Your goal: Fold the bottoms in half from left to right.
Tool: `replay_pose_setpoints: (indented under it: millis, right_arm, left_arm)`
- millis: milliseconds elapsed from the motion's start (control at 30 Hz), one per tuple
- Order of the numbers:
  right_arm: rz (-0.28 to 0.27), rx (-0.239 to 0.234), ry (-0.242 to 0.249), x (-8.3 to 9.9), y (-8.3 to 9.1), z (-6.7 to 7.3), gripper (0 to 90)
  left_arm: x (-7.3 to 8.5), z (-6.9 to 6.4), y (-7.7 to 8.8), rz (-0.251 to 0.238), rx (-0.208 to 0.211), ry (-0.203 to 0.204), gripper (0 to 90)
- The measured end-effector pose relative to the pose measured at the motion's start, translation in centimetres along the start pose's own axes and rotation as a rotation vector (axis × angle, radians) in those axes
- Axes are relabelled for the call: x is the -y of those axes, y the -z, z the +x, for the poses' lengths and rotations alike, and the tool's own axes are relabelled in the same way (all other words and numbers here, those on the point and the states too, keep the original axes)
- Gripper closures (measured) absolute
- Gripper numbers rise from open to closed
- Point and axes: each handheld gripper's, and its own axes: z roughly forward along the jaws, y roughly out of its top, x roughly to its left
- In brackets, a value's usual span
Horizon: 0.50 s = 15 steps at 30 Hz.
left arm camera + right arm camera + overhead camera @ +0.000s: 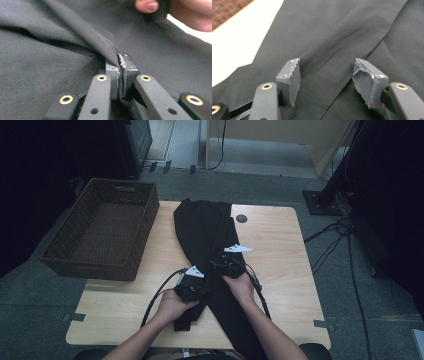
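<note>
High view shows us the black garment (pixel 206 227) lying lengthwise down the middle of the bench (pixel 280 265), its near end hanging over the edge by the person. On the garment's near half we see the left hand-held gripper (pixel 196 281), and in the left gripper view its jaws are pressed together on a raised fold of the garment (pixel 75 42). Just to the right of it on the garment sits the right hand-held gripper (pixel 220 264); in the right gripper view its jaws stand apart over the cloth (pixel 332 45), gripping nothing. Left of the garment, a brown wicker basket (pixel 102 227) rests at the bench's far left corner.
</note>
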Motion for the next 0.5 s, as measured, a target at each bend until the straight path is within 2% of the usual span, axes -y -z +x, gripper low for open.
replay_pose_setpoints:
  millis: [100, 133, 200, 233, 267, 300, 333, 400, 433, 467, 500]
  right_arm:
    - [0.018, 0.023, 0.023, 0.0, -0.6, 0.2, 42.6]
    - [0.024, 0.045, 0.053, 0.0, -0.8, 0.4, 45.2]
    - [0.016, 0.107, 0.139, 0.2, -1.1, 1.0, 57.9]
    - [0.01, 0.099, 0.172, 0.3, -1.1, 1.1, 66.8]
    - [0.021, 0.081, 0.169, 0.3, -1.0, 1.3, 84.5]
    - [0.021, 0.081, 0.169, 0.3, -1.0, 1.3, 84.5]
    - [0.035, 0.096, 0.186, 0.2, -0.9, 1.5, 88.6]
    - [0.054, 0.086, 0.176, -0.1, -0.3, 1.3, 89.9]
    - [0.048, 0.08, 0.161, -0.3, 0.2, 1.1, 90.0]
    - [0.018, 0.066, 0.139, -0.7, 1.6, 0.5, 89.8]
    - [0.018, 0.066, 0.139, -0.7, 1.6, 0.5, 89.8]
  left_arm:
    - [0.0, -0.3, 0.0, 0.001, -0.005, -0.014, 83.5]
    - [0.0, -0.3, 0.0, -0.001, -0.001, -0.011, 82.1]
    - [0.0, -0.2, 0.1, 0.001, -0.002, -0.012, 80.7]
    - [0.1, -0.1, 0.2, 0.001, 0.002, -0.007, 79.4]
    - [0.1, -0.1, 0.3, 0.001, 0.003, 0.0, 72.5]
    - [0.1, 0.0, 0.5, 0.005, 0.002, -0.004, 72.5]
    - [0.0, 0.0, 0.9, 0.003, 0.0, -0.009, 65.9]
    - [-0.1, 0.3, 2.2, -0.033, -0.011, -0.008, 57.4]
    - [-0.1, 0.5, 2.9, -0.048, -0.006, 0.007, 52.6]
    - [0.0, 0.8, 3.4, -0.057, 0.004, 0.021, 48.1]
    - [0.1, 1.0, 3.8, -0.061, 0.006, 0.026, 48.1]
